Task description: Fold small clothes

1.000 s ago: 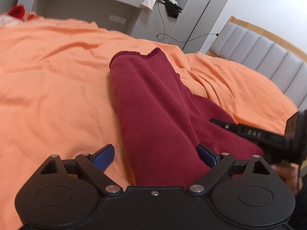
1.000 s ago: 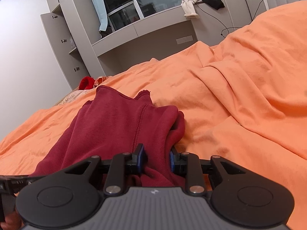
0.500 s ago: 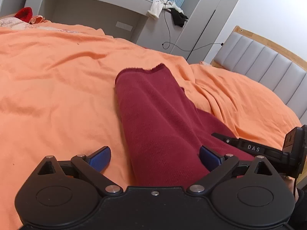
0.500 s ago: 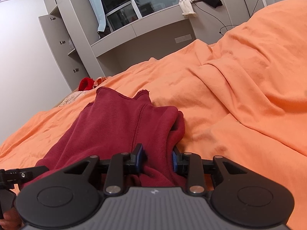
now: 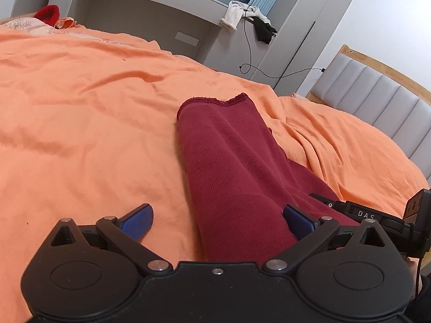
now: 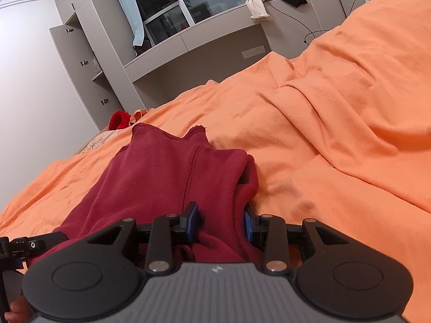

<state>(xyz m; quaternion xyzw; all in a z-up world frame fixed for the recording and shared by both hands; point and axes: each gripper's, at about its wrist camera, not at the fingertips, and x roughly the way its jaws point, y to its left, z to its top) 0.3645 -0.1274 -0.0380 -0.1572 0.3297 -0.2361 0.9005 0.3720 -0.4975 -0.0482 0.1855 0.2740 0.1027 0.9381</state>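
A dark red knit garment lies lengthwise on the orange bed cover, its hemmed end pointing away. My left gripper is open, its blue pads wide apart either side of the garment's near end. In the right wrist view the same garment lies bunched, seam up. My right gripper has its blue pads pressed against a thick fold of it, shut on the cloth. The right gripper's body shows at the left view's right edge.
The orange cover lies in thick folds to the right. A grey padded headboard stands at the right. Grey cabinets and a ledge with draped clothes and a cable stand behind. A red item lies far left.
Both cameras have tilted up a little, so the garment sits lower in view. The left jaws stay open and the right jaws stay closed on the fold.
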